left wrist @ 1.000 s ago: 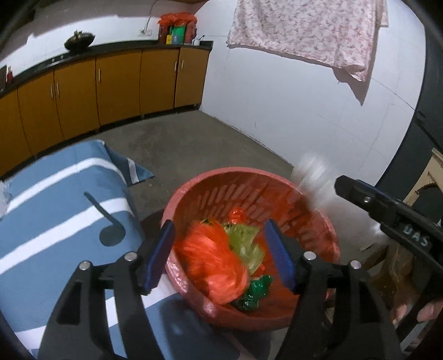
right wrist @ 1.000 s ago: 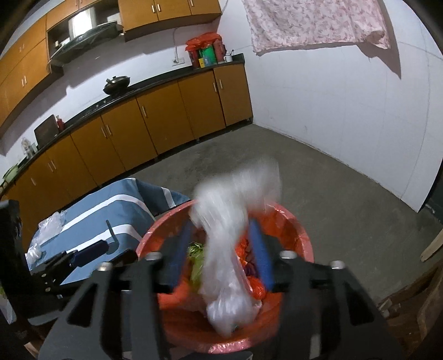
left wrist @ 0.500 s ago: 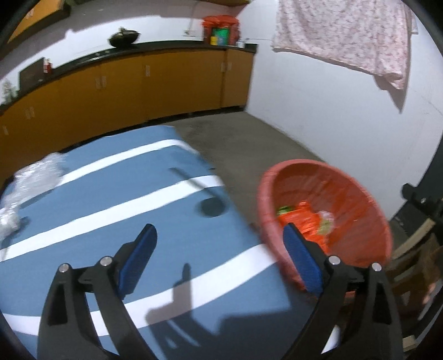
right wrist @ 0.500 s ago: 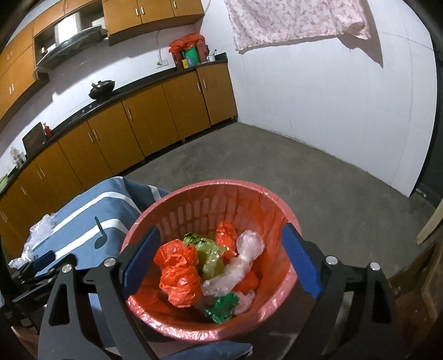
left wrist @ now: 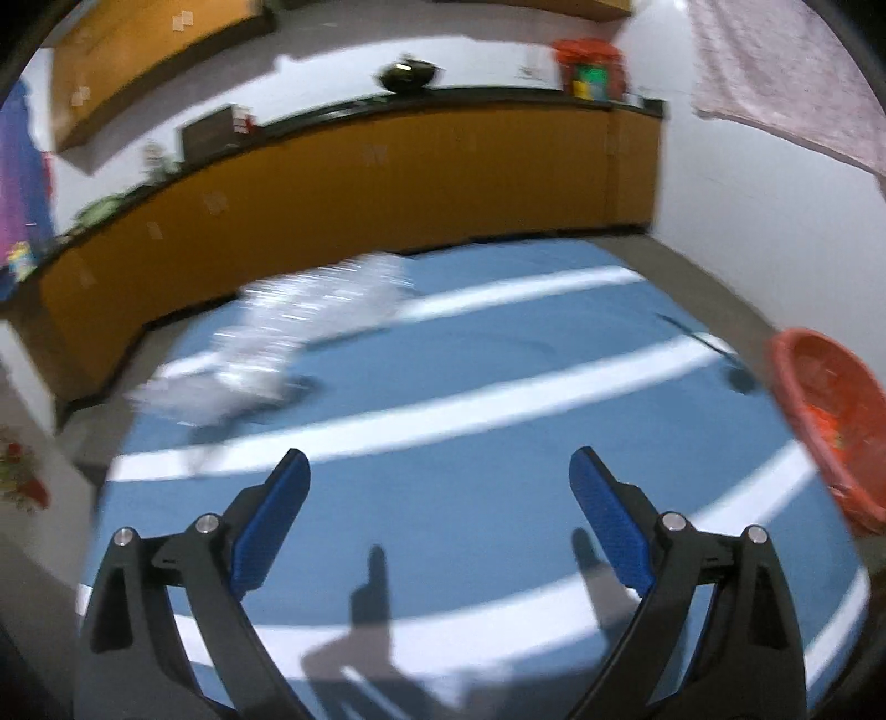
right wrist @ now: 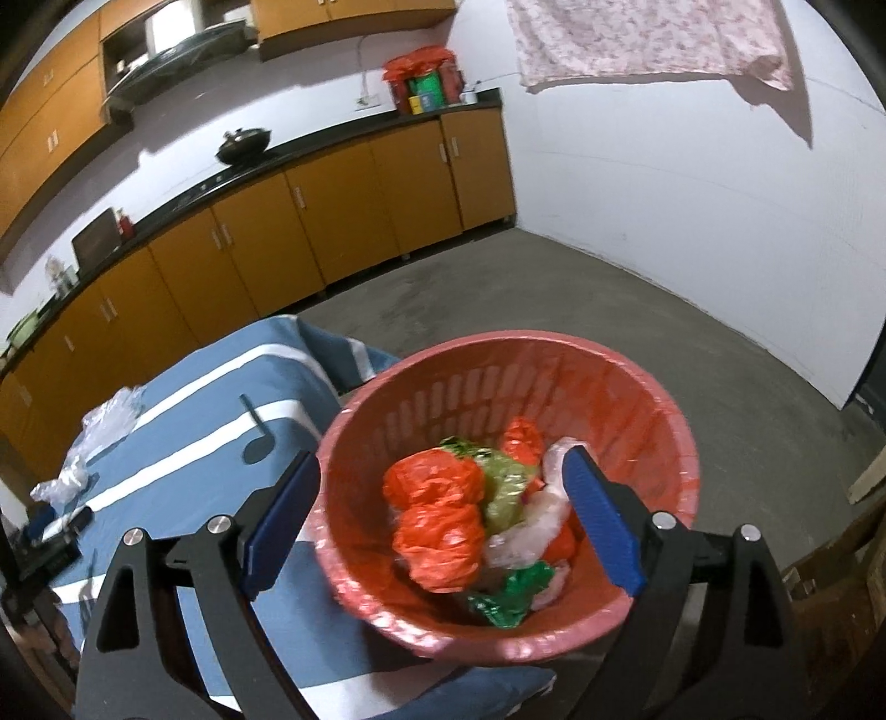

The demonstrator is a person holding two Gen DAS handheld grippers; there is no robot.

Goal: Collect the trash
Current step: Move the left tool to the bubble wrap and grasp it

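A red plastic basket (right wrist: 626,399) stands at the right end of a table under a blue cloth with white stripes (right wrist: 183,421). It holds orange bags (right wrist: 437,515), a pale green bag (right wrist: 504,493), a clear bag (right wrist: 531,531) and a dark green wrapper (right wrist: 509,598). My right gripper (right wrist: 443,493) hangs open over the basket with nothing between its fingers. My left gripper (left wrist: 440,482) is open and empty above the blue cloth (left wrist: 498,498), pointing toward a crumpled clear plastic bag (left wrist: 277,343) at the far left. The basket (left wrist: 825,410) shows at the right edge there.
Orange kitchen cabinets (right wrist: 343,221) under a dark counter run along the back wall. A black pan (right wrist: 243,144) and a red bag (right wrist: 421,66) sit on the counter. A floral cloth (right wrist: 648,39) hangs on the white wall. Grey concrete floor (right wrist: 609,310) lies beyond the basket.
My right gripper opened and the clear bag dropped into the basket. My left gripper let the orange bag go into the basket, opened wider and swung left over the table toward the clear plastic.
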